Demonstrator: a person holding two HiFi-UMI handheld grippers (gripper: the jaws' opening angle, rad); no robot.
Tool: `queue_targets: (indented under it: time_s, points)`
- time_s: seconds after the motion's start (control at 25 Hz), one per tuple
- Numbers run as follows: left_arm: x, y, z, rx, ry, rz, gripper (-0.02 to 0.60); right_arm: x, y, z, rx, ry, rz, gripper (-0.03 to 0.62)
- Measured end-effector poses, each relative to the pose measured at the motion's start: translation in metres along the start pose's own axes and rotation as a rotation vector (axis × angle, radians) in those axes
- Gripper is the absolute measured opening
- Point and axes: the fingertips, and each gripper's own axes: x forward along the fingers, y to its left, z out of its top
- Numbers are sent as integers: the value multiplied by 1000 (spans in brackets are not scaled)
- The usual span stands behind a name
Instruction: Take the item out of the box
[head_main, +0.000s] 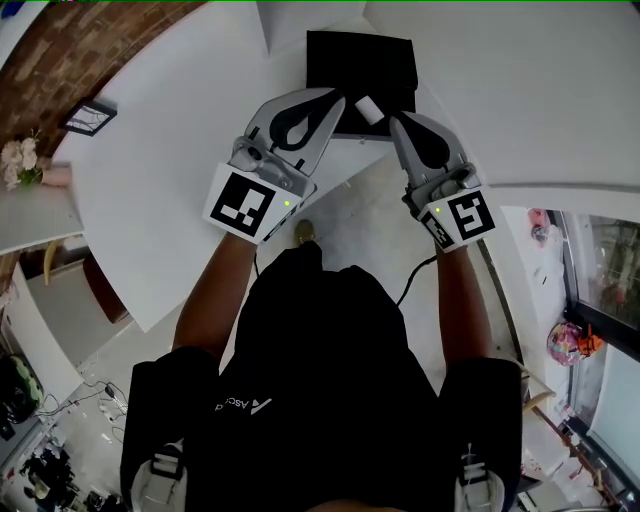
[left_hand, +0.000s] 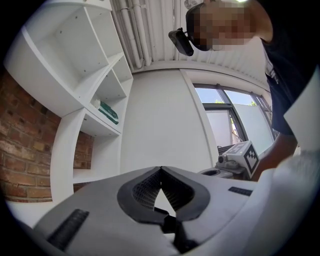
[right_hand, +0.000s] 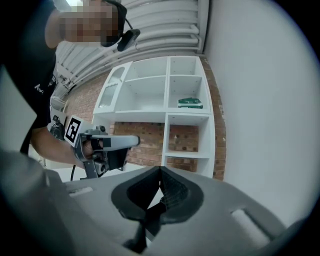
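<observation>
Your left tool (head_main: 338, 100) is pale grey with black pads, and its cube (head_main: 243, 203) carries black squares on white. Your right tool (head_main: 394, 120) has the same grey body and a black-and-white marker cube (head_main: 460, 218). At the top centre of the head view the box (head_main: 360, 60) is plain black, and the small item (head_main: 368, 109) at its near edge is white. The table (head_main: 170, 170) is white. In the upper left the wall (head_main: 60, 50) is red-brown brick, and at the left edge the flowers (head_main: 18, 160) are pale pink. Your shirt (head_main: 320, 380) is black with a small white logo. In the right gripper view the shelf (right_hand: 150, 90) is white, with a green package (right_hand: 190, 102) in one compartment.
</observation>
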Motion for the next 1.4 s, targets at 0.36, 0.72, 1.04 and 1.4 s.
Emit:
queue_targets:
  time_s: [0.36,0.72,1.04,1.4]
  points:
    - [22,31,-22,-43,0,19,-2,39,-31,-60,1,201,18,17]
    - [30,44,-38,-50,15,59,-2,59,-45,-124,10,453,91,81]
    - [37,49,-58,-69,42,91,-2,74,-51,-184,34,731,158,170]
    - [38,60,-73,-93,49,124,-2,83,-56,-232,38,958,197,198]
